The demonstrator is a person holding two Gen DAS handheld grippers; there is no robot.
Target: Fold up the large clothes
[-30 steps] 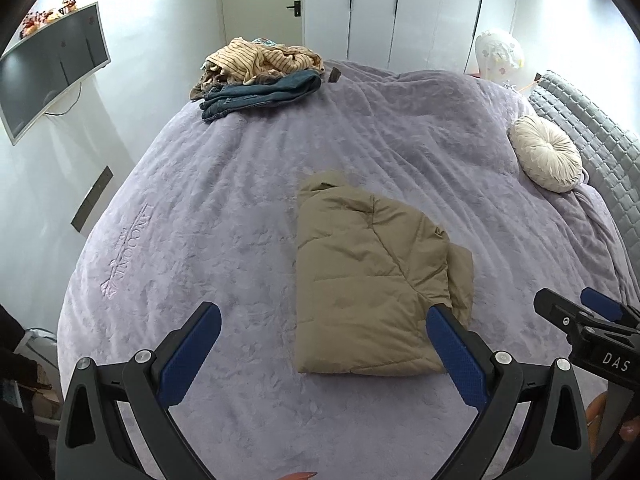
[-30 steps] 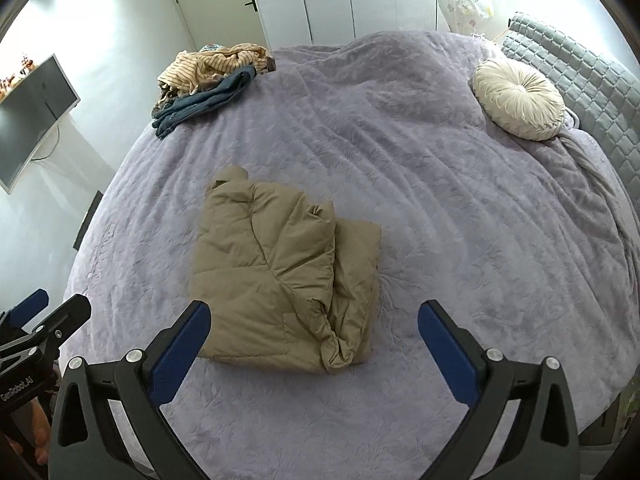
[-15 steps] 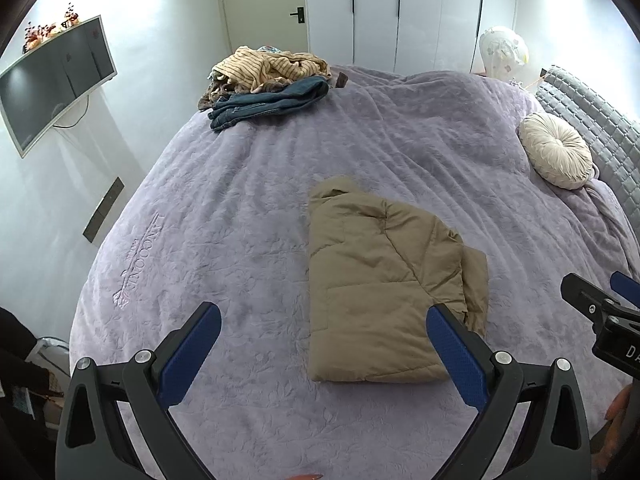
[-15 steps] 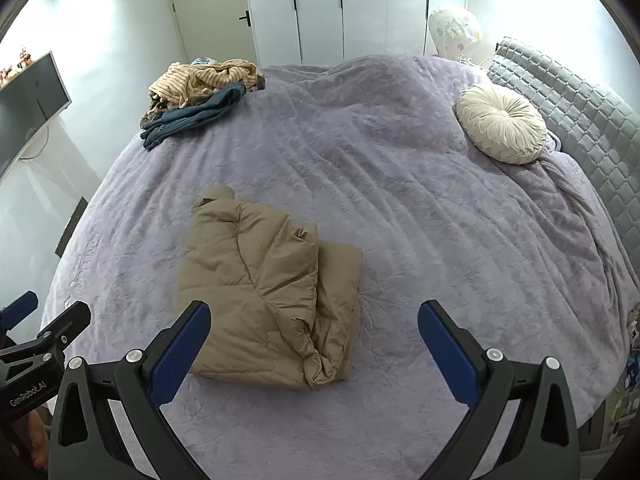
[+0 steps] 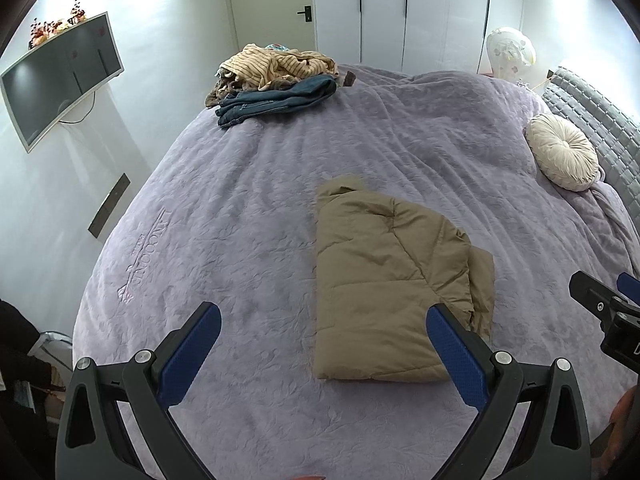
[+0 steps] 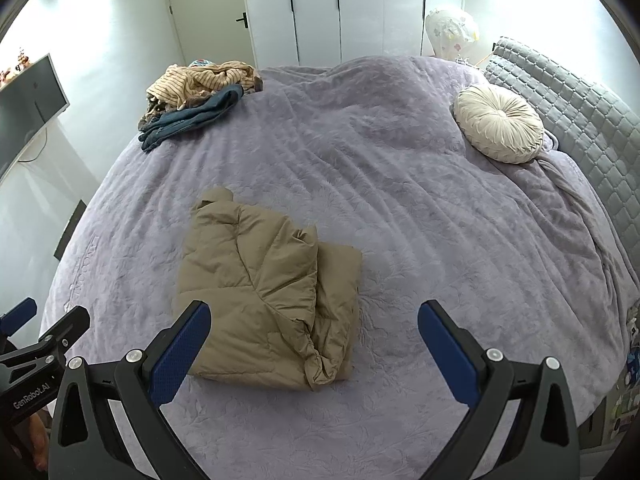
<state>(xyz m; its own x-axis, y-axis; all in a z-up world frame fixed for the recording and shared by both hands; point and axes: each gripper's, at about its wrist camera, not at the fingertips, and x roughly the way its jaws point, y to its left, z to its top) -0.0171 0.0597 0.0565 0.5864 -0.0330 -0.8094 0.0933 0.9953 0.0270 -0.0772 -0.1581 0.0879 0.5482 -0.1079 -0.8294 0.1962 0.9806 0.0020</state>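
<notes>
Tan padded jacket (image 5: 394,288) lying folded mid-bed, at 12 o'clock | left gripper (image 5: 322,344) and right gripper (image 6: 314,340) both hanging spread wide, empty | advice: tidying the bunched 3 o'clock edge.

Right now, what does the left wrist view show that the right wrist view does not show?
Only the left wrist view shows the lettering stitched into the bedspread clearly, the ornaments above the screen, and the right gripper at its edge. Only the right wrist view shows the long quilted headboard and the left gripper. Both show the folded tan jacket, the clothes pile and the round cushion.
</notes>
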